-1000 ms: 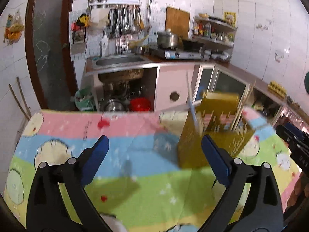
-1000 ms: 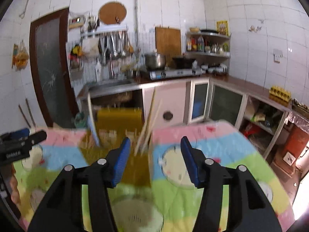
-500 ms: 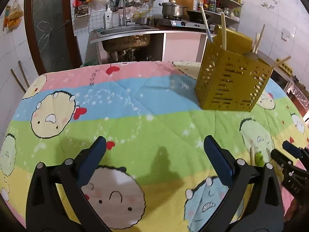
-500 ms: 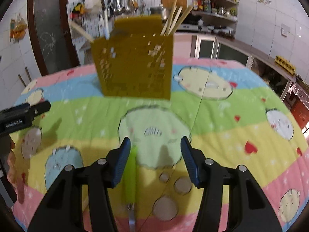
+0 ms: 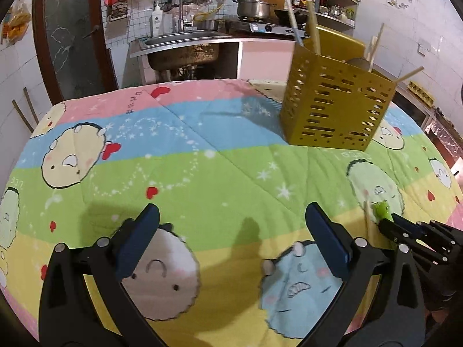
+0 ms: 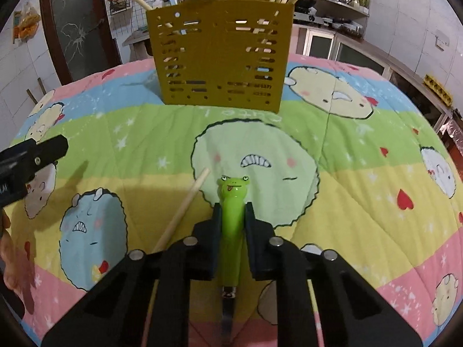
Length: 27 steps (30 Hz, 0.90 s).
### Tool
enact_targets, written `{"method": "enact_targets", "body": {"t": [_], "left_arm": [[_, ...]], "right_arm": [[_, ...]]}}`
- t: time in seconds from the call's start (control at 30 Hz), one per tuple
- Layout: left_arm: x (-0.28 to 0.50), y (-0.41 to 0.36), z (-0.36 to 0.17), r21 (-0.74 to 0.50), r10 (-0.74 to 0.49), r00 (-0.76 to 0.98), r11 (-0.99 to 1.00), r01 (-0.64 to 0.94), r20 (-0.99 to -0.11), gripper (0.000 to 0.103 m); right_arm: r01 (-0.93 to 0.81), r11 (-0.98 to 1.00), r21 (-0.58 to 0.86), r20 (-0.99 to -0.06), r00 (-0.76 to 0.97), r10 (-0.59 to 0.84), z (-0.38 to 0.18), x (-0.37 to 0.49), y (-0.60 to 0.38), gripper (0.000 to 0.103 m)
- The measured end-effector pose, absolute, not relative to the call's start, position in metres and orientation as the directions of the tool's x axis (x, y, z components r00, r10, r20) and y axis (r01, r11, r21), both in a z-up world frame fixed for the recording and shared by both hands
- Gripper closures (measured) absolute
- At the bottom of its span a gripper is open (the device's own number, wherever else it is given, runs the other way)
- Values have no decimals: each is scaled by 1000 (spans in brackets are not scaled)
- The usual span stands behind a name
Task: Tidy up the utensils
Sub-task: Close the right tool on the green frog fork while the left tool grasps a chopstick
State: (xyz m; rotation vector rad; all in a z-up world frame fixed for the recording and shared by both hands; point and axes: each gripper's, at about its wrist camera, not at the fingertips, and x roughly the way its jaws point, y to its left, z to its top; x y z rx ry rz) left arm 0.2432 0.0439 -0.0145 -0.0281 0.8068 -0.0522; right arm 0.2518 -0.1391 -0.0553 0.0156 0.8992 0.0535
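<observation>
Chopsticks and other utensils are already standing in the yellow holder (image 5: 335, 101) at the upper right of the left wrist view, so part of the sorting looks done. The left gripper (image 5: 231, 231) is hanging over the cartoon quilt (image 5: 202, 173) in the lower middle with its jaws wide apart and nothing between them. At the right edge the right gripper (image 5: 387, 227) is pinching something green. Compared with a second ago, this view is showing the quilt from much nearer, and the holder is sitting sharper and higher in the frame. In the right wrist view, the right gripper (image 6: 233, 219) is clamping the frog-headed green handle (image 6: 231, 202) of a utensil lying on the quilt at lower centre, well short of the holder (image 6: 220, 52) at top centre. Its jaws have just been closing, with the handle between them; half a second ago they were standing apart around it. A loose chopstick (image 6: 185, 208) is lying just left of the handle, so both pieces are still waiting to go into the holder.
</observation>
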Motion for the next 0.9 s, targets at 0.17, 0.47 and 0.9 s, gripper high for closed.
{"method": "enact_targets", "body": {"t": [0.17, 0.47, 0.9], "left_arm": [[243, 15, -16, -54, -96, 672, 995, 82, -735, 5], [244, -56, -34, -61, -167, 599, 979, 193, -783, 20], [261, -93, -53, -42, -152, 518, 975, 218, -842, 73]], "right_arm": [[15, 998, 61, -777, 628, 38, -53, 247, -175, 87], [102, 993, 63, -782, 623, -14, -56, 239, -239, 87], [82, 992, 90, -821, 570, 27, -58, 250, -248, 86]]}}
